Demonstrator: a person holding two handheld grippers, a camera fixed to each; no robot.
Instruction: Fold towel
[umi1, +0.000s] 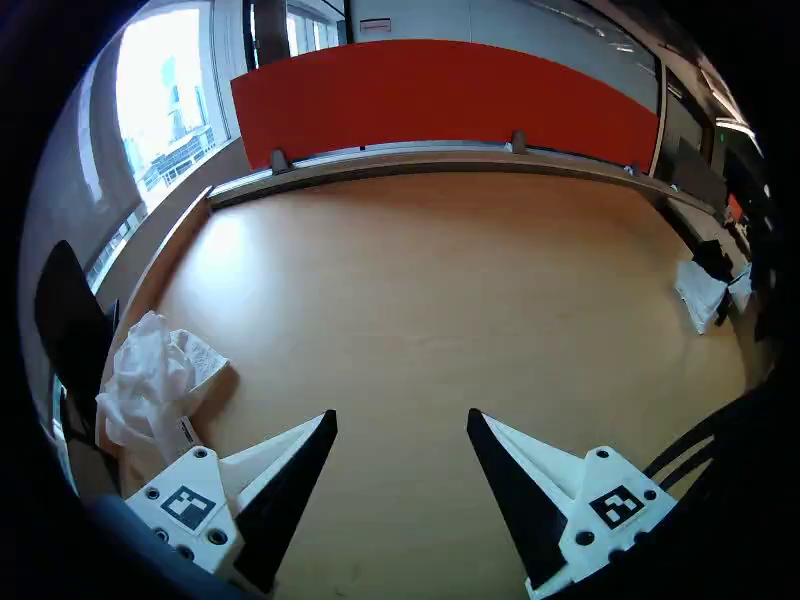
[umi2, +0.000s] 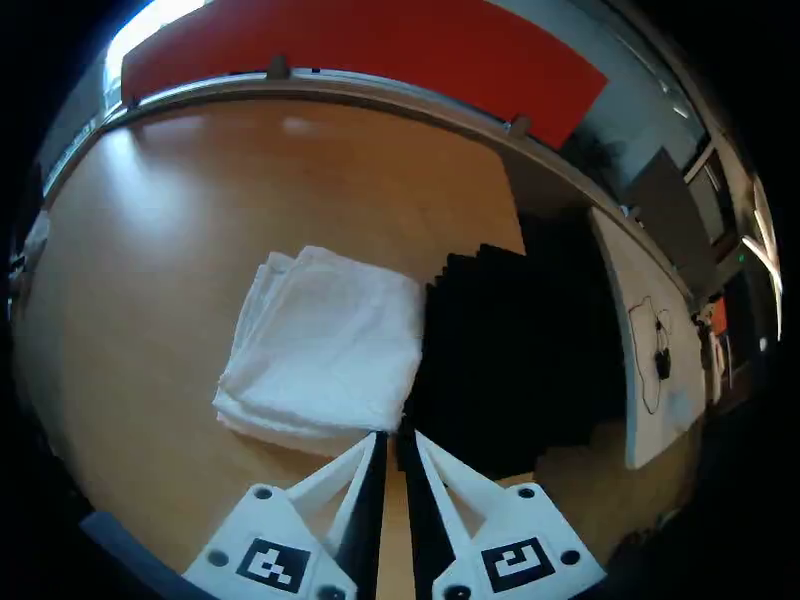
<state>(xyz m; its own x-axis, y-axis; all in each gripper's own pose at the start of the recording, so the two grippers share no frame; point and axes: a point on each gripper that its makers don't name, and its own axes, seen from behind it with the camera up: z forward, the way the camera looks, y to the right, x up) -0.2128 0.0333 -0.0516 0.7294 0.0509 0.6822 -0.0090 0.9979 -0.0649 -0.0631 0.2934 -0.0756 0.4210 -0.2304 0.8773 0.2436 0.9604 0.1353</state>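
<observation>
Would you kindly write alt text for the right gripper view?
A neatly folded white towel lies on a wooden table, with the right gripper, fingers nearly shut, at its near edge. A black stack sits against the towel on the image's right.

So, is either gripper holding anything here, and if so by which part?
Nothing is held. The left gripper is open over the table; the right gripper is shut, tips at the near corner of the folded towel, no cloth visible between them.

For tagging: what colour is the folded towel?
The folded towel is white, clearest in the right gripper view.
</observation>
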